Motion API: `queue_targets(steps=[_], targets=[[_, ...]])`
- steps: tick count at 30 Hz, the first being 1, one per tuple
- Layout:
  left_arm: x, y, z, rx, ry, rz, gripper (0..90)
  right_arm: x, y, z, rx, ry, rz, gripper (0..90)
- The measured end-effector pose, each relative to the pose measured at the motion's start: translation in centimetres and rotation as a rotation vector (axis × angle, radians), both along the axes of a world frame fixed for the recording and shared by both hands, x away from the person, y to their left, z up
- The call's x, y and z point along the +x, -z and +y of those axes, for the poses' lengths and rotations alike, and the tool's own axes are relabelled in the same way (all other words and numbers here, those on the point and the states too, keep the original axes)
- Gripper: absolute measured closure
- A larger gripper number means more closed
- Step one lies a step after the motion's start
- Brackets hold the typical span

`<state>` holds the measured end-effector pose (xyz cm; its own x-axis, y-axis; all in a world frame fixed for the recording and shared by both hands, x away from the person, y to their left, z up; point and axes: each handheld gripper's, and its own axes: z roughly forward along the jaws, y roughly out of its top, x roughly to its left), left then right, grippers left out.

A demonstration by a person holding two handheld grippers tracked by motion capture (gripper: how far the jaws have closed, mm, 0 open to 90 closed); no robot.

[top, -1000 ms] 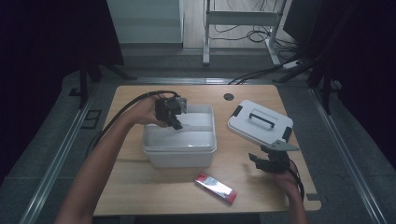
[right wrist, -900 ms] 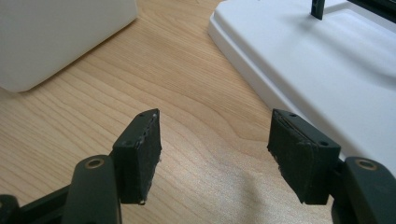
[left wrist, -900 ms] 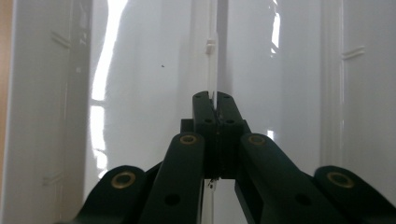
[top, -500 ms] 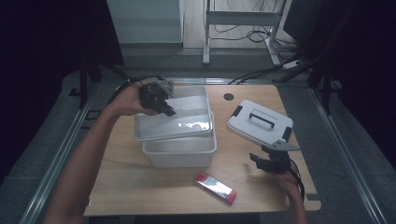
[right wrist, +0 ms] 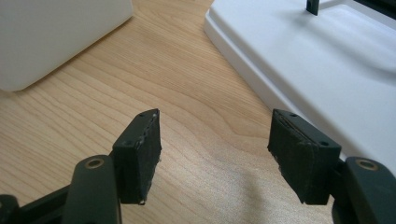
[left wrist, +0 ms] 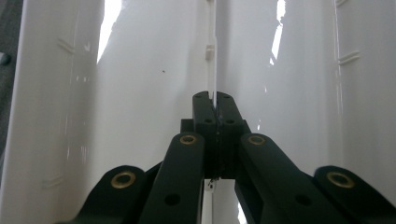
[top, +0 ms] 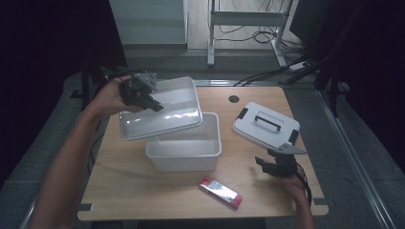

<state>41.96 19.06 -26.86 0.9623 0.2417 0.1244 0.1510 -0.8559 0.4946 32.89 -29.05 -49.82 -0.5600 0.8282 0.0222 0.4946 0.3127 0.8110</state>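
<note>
1. The left tool (top: pixel 154 103) is clamped on the rim of a white inner tray (top: pixel 165 117), held tilted in the air at 10 o'clock of the white bin (top: pixel 186 152).
2. The right tool (top: pixel 272 164) stands open and holds nothing, low over the surface (top: pixel 133 186), just at 6 o'clock of the white lid (top: pixel 265 125).
3. A red packet (top: pixel 220 192) lies at 5 o'clock of the bin.

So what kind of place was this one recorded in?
Probably a lab or recording studio rather than a home: a lone wooden table ringed by dark curtains, with cables trailing over the floor beside a metal stand.
</note>
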Motion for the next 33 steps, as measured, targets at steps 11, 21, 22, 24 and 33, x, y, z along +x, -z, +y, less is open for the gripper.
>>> queue_targets(steps=[11,21,22,24,33], targets=[[-0.3,-0.3,3.4,-0.017,-0.077,-0.003,89.7,0.0,0.0,-0.1,0.004,0.005,0.001,34.3],[-0.7,0.2,7.6,-0.012,-0.168,0.003,89.7,0.0,0.0,-0.1,0.004,0.007,0.002,34.3],[-0.8,0.3,8.0,-0.012,-0.177,0.006,89.7,0.0,0.0,-0.1,0.004,0.007,0.002,34.3],[-0.8,0.4,8.8,-0.009,-0.196,0.01,89.7,0.0,0.0,-0.2,0.005,0.007,0.003,34.3],[-1.0,1.5,11.7,-0.013,-0.26,0.027,89.8,0.0,0.1,-0.1,0.003,0.008,0.004,34.3]])
